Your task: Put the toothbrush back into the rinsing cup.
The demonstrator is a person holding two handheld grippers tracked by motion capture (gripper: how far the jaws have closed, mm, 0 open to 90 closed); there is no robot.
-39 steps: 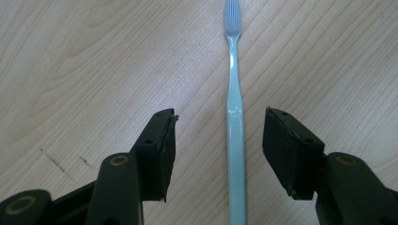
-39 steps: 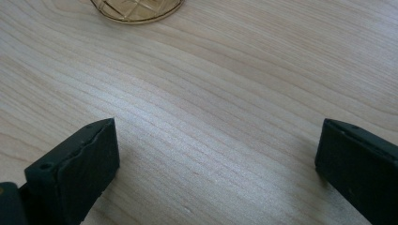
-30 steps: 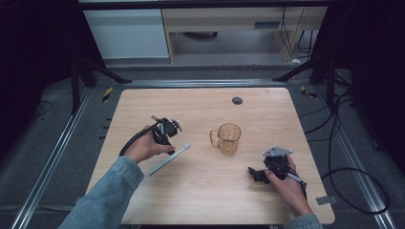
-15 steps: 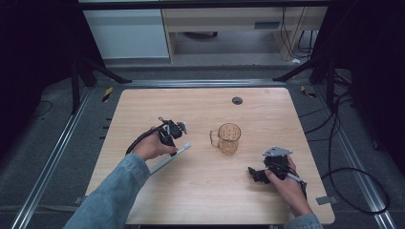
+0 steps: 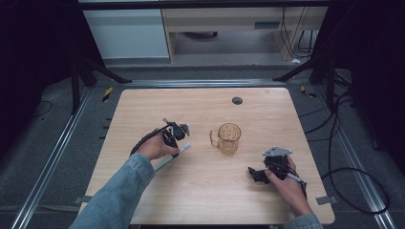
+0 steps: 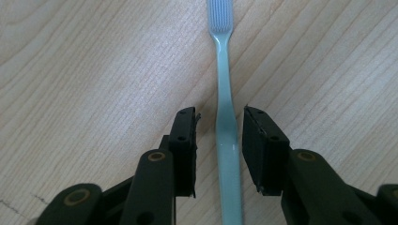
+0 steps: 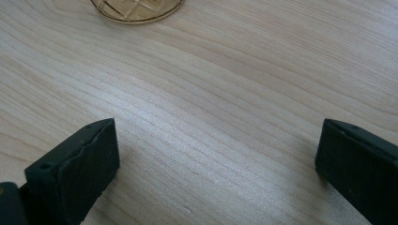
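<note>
- Wooden desk, pale grain; small dark round grommet near its far edge.
- Toothbrush, light teal, lies flat on the desk left of centre; bristle head points toward the mug.
- Left gripper is low over the toothbrush handle. Jaws are apart, one on each side of the handle, with a narrow gap on both sides; no contact visible.
- In the high view the left gripper sits over the brush, held by a hand in a denim sleeve.
- Amber glass mug stands upright near the desk's centre, handle toward the left gripper.
- Right gripper is near the desk's near right corner, well apart from the mug. Jaws are wide apart over bare wood, nothing between them.
</note>
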